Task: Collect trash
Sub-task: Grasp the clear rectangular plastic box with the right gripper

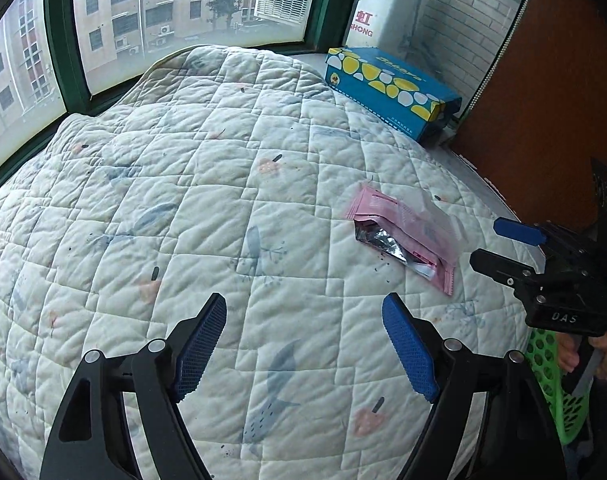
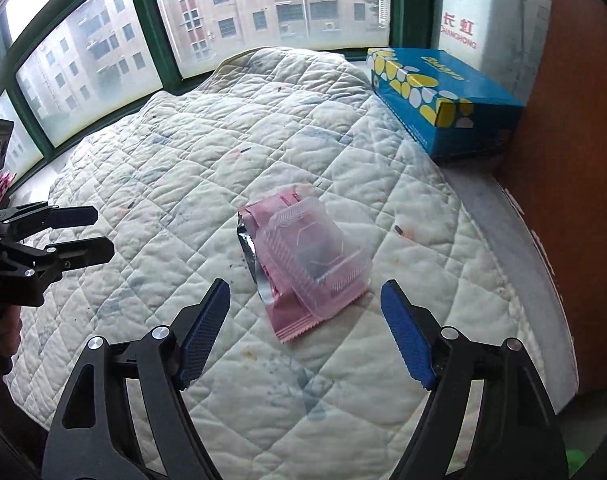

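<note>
**Ana:** So, where do we stand on the pickup?

**Me:** Barely begun, as I judge it. Biggest thing first: the quilted mattress pad [image 2: 207,184] fills both views, and it carries only a few items. At the upper right of the frame sits a blue tissue box [image 2: 447,100], close against the brown panel; I take that as belonging there, not trash.

**Ana:** And the actual trash?

**Me:** One cluster, lying on the pad at the centre of my right wrist view: a torn pink wrapper [image 2: 299,316] with its silver lining showing, and a clear plastic tray [image 2: 315,252] resting on top of it. From the left wrist view the wrapper shows at centre right. Neither piece is lifted. Small dark crumbs are scattered beside it; too small for the tools, I'd guess.

**Ana:** Anything to drop it into?

**Me:** A green perforated basket [image 1: 551,364] peeks in at the lower right edge of the left wrist view. I can't see what's inside it.

**Ana:** Your tools?

**Me:** My right tool [image 2: 305,334] is spread wide, empty, just short of the wrapper. My left tool [image 1: 305,348] is equally wide, empty, over bare quilt. So the grasp and the drop are both left.
</note>
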{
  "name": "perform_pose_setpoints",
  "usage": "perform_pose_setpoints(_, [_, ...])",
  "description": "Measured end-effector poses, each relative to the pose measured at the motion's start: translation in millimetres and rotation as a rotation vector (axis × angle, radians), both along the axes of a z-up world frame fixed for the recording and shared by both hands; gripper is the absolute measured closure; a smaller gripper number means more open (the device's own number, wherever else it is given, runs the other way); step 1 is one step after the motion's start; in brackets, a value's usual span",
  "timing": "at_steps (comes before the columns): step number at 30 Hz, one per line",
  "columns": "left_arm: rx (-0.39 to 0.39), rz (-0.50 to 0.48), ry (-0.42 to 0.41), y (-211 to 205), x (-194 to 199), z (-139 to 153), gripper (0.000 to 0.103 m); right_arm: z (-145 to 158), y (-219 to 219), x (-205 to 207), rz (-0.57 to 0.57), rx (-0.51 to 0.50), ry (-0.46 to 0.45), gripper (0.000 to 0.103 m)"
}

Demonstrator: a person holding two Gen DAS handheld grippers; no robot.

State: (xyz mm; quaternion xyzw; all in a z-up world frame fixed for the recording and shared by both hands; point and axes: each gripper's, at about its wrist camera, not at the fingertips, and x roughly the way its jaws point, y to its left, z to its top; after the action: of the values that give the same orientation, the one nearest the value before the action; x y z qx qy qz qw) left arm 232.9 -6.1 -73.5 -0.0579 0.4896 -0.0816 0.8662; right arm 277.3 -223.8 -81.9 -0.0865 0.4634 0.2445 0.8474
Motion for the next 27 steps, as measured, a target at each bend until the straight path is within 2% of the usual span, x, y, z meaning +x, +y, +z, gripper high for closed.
perform_pose_setpoints(10, [-0.021, 0.034, 0.037, 10, 21, -21, 0.028, -36, 9, 42, 0.078, -0.027, 0.056, 0.026])
perform_pose_setpoints(11, [-0.023, 0.035, 0.040, 9, 22, -23, 0.028, -38, 8, 44, 0.080, -0.024, 0.065, 0.028])
perform_pose_setpoints(12, [-0.024, 0.035, 0.044, 8, 24, -24, 0.028, -40, 7, 46, 0.085, -0.019, 0.076, 0.034])
perform_pose_setpoints(19, [-0.046, 0.026, 0.067, -8, 32, -33, 0.029, -35, -6, 36, 0.073, 0.002, 0.068, 0.045])
perform_pose_setpoints(27, [-0.099, -0.003, 0.086, -46, 48, -32, 0.030, -12, -27, 23, 0.025, 0.029, 0.040, 0.046])
